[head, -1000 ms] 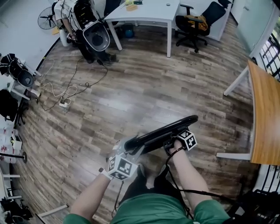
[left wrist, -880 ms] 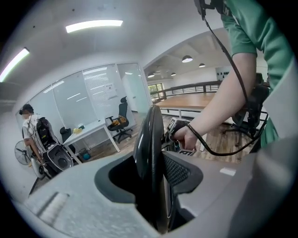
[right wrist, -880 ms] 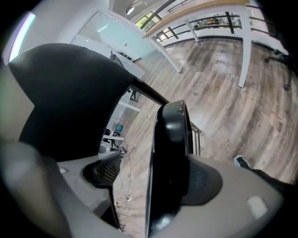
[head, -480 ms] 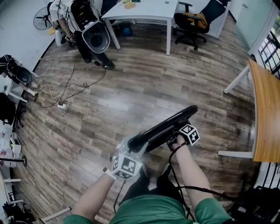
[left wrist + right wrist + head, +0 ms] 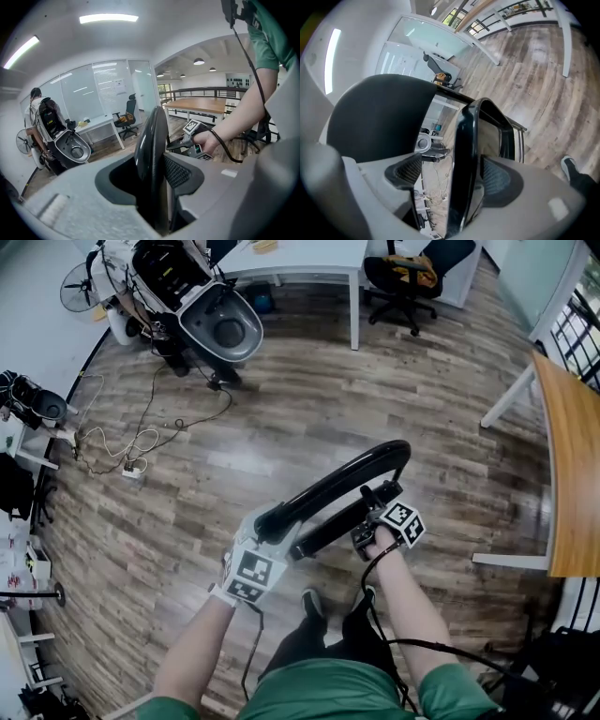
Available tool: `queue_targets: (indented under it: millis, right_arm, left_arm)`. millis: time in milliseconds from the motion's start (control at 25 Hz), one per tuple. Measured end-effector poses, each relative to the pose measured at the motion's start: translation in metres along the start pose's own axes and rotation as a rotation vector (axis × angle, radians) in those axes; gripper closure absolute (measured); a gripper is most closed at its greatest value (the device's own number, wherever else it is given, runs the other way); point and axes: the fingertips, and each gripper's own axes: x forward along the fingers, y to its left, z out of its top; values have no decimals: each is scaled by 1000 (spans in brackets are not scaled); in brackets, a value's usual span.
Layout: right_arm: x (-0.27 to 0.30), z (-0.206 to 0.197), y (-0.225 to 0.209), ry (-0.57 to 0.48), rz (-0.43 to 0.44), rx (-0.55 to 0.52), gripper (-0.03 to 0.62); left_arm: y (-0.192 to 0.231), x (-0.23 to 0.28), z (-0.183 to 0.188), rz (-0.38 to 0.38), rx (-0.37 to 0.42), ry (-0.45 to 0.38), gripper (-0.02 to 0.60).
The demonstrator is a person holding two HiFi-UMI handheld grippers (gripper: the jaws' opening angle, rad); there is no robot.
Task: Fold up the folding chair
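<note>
The black folding chair (image 5: 337, 488) is folded flat and seen edge-on from above, slanting from lower left to upper right over the wood floor. My left gripper (image 5: 269, 529) holds its lower left end. In the left gripper view the chair's black edge (image 5: 152, 154) stands upright between the jaws, with the pads (image 5: 178, 171) pressed against it. My right gripper (image 5: 373, 514) is at the chair's right part. There the glossy edge (image 5: 464, 164) runs between the jaws of the right gripper (image 5: 454, 174), and floor shows through a gap beside the left pad (image 5: 408, 171).
A stroller-like frame with a grey tub (image 5: 220, 329) stands ahead at the left, a person beside it (image 5: 35, 101). Cables and a power strip (image 5: 131, 470) lie on the floor. White desk (image 5: 309, 254), office chair (image 5: 403, 277), wooden table (image 5: 572, 474) at the right.
Both grippers and the chair have moved forward across the floor toward the grey tub. The chair's top tube now sits higher in the head view.
</note>
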Motion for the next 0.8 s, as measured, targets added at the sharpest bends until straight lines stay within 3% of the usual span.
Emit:
queue_targets:
  millis: [320,480,520,560,600,800]
  right_arm:
    - [-79,-7,-2,11,48,-37,200]
    - [-127,-14,31,59,106,-227,211]
    - [-140,-15,42,65,119,-298,304]
    - [-152,-16,54,65,134,-370,481]
    - [-164,-16,66,59,151,-437,583]
    - [-215,-19,125,-15,217,-759,591]
  left_arm:
    - [14,4,-4,8,-10,3,402]
    - [15,3,-5,21,-28,16,399]
    - [15,2,-5,23,-29,15,397]
    - [14,2,-5,24,-29,14,397]
    - [13,1,-5,24,-28,13,397]
    - [4,-1,-4,26,-24,9,396]
